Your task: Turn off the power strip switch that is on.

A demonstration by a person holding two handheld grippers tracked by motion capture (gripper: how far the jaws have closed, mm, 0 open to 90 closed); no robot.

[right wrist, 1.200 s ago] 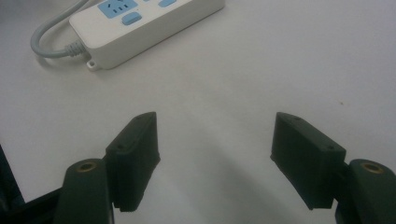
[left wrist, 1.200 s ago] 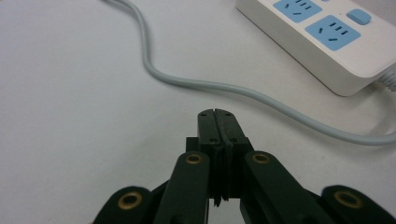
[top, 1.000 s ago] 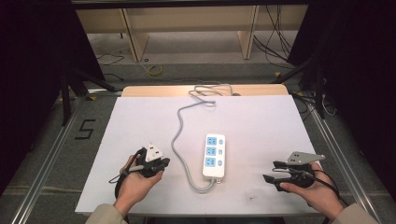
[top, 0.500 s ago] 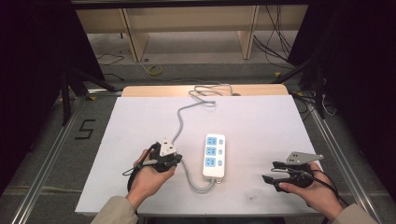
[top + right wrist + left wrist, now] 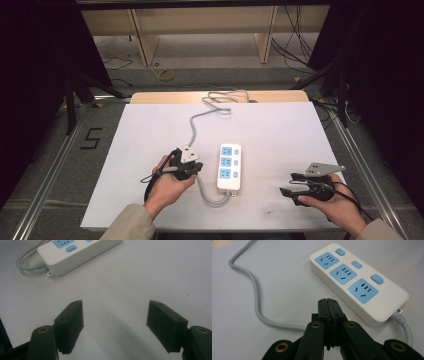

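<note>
left gripper (image 5: 329, 301) jaws together beside power strip (image 5: 357, 280); right gripper (image 5: 115, 326) apart; floor mark (image 5: 91, 138) perhaps "5".

The left hand-held gripper (image 5: 192, 169) sits in the person's left hand (image 5: 167, 185), jaws pressed together with nothing between them, pointing right. The right hand-held gripper (image 5: 289, 184) rests in the right hand (image 5: 330, 200), jaws spread wide apart, pointing left. Both beige-sleeved forearms enter from below.
</note>
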